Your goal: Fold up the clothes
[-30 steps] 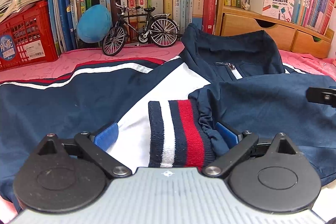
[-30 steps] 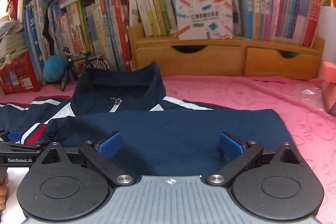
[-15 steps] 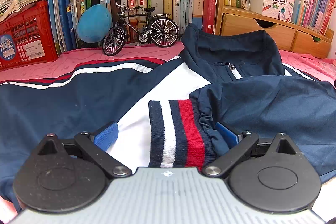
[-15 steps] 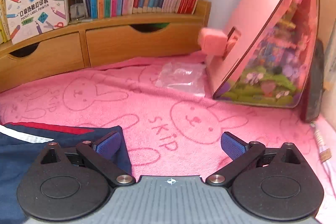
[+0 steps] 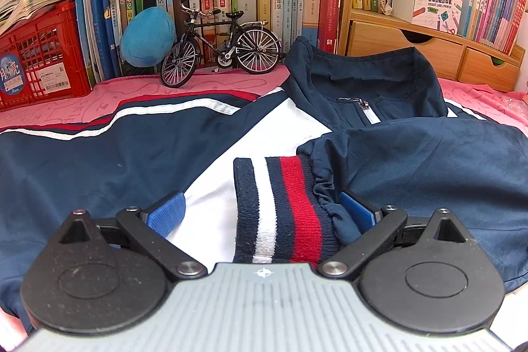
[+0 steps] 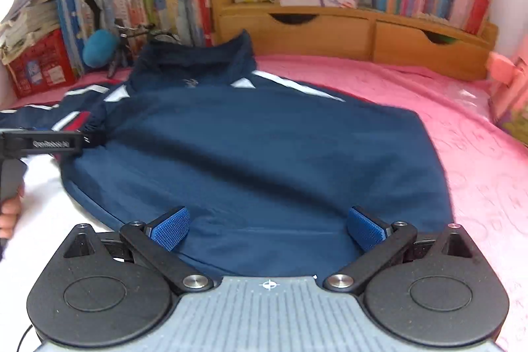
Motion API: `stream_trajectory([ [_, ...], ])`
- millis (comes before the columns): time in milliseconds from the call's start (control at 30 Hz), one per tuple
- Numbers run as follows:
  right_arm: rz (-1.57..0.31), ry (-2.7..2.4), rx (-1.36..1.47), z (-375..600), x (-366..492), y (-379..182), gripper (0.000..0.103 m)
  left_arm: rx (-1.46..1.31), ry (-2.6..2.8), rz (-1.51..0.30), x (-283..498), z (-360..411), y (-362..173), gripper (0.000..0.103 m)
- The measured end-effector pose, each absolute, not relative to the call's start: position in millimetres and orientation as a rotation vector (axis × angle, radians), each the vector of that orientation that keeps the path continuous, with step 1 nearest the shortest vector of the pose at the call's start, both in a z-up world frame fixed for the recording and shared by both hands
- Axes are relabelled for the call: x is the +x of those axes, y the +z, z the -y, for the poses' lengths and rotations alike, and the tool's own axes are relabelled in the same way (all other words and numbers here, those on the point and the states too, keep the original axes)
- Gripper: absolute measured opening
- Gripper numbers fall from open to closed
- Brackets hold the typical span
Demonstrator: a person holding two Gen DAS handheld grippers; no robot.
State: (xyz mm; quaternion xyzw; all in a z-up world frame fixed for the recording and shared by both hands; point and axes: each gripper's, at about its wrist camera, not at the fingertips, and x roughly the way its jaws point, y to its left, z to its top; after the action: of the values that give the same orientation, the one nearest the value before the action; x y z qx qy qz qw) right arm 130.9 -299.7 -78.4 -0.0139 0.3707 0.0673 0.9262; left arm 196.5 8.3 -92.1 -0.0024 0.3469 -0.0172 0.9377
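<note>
Although one sleeve already lies folded across its chest, the navy track jacket [image 6: 257, 147] rests otherwise spread flat on the pink towel-covered desk [image 6: 462, 127], collar towards 12 o'clock, its other sleeve stretched out towards 9 o'clock. The shell appears to be a thin, smooth woven synthetic: judged light, limp and somewhat slippery, liable to slide on itself when lifted. The ribbed cuff [image 5: 283, 207], knitted in navy, white and red bands, is thicker, elastic and the firmer hold; the hem and shoulder seam would serve likewise. The left tool [image 5: 260, 210] stands released, fingers wide either side of the cuff, gripping nothing. The right tool [image 6: 269, 228] is likewise released, spread over the folded navy panel near the hem at 6 o'clock. A model bicycle [image 5: 224, 48] stands near the collar, towards 11 o'clock.
</note>
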Motion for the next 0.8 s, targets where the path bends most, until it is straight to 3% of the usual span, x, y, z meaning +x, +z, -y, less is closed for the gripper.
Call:
stream_trajectory([
  [233, -0.693, -0.091, 0.144, 377, 97, -75, 0.103, -0.018, -0.045, -0.707, 196, -10, -91, 0.101],
  [500, -0.617, 0.05, 0.102, 331, 78, -50, 0.103, -0.243, -0.167, -0.673, 170, -63, -59, 0.099],
  [800, -0.574, 0.253, 0.033, 235, 64, -44, 0.103, -0.253, 0.141, -0.566, 108, -183, -30, 0.1],
])
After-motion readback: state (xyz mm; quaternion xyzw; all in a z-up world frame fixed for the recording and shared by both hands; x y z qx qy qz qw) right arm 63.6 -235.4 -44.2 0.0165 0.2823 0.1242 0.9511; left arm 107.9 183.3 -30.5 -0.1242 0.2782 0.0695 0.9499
